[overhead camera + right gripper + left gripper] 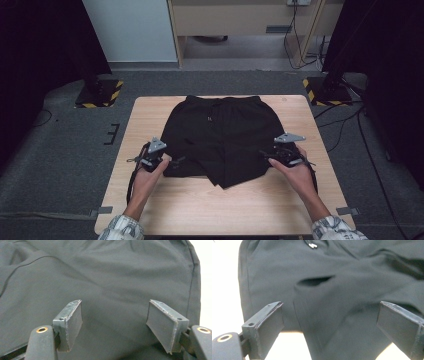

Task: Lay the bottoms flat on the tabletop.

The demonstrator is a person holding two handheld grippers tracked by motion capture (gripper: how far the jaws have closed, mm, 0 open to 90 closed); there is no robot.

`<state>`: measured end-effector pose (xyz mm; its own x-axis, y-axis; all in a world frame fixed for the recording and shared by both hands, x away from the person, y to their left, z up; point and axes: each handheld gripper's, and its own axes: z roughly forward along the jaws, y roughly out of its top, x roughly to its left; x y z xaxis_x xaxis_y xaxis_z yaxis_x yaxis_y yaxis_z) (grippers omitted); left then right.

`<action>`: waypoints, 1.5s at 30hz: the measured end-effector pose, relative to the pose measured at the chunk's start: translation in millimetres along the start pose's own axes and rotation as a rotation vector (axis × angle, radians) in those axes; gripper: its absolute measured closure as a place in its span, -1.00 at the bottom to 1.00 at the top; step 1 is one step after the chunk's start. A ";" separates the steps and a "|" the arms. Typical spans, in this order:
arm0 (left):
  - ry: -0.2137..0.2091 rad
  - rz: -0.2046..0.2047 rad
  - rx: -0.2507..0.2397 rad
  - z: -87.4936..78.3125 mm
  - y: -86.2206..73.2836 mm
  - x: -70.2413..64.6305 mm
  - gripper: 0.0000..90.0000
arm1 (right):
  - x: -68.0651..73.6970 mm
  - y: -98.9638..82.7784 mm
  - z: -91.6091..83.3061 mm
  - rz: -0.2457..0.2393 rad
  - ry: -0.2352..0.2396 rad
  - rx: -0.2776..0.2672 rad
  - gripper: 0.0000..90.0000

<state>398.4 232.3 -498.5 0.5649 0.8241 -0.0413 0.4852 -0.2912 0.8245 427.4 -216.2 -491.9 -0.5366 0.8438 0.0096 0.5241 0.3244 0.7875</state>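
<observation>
Your left tool (170,162) sits at the left leg hem of the black shorts (222,135), your right tool (264,154) at the right leg's edge; both have their jaws spread wide with only flat cloth between and ahead of them. The shorts cover the middle of the tabletop (150,200), so any pass across the centre runs over fabric. You have bare wood along the near edge between your forearms, and narrower bare strips down the left and right sides.
</observation>
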 end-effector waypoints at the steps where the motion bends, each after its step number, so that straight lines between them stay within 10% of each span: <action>1: 0.005 -0.003 -0.005 -3.0 -4.2 -1.4 -0.86 | 2.2 -4.0 -2.9 -0.002 0.006 -0.001 -0.38; 10: 0.090 -0.007 0.048 -11.1 -32.8 -12.3 -0.79 | 27.2 -44.8 -13.0 -0.092 -0.027 -0.010 0.18; 22: 0.086 -0.020 0.167 5.5 -38.6 -13.0 -0.56 | 41.8 -48.7 4.4 -0.107 0.033 0.074 -0.23; 27: 0.060 -0.004 0.147 2.3 -38.6 -13.2 -0.13 | 39.0 -47.0 7.6 -0.044 0.073 0.077 0.06; 35: 0.040 -0.053 0.170 -8.5 -38.0 -6.5 0.78 | 42.3 -47.3 6.1 -0.072 0.114 0.061 0.93; 45: 0.097 -0.006 0.182 -26.7 -36.0 -12.8 0.83 | 31.1 -46.6 -19.4 -0.038 0.113 0.014 0.95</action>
<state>355.9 245.2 -512.6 0.4990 0.8664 0.0163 0.6056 -0.3622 0.7085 373.5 -213.4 -516.4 -0.6266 0.7778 0.0501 0.5111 0.3614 0.7799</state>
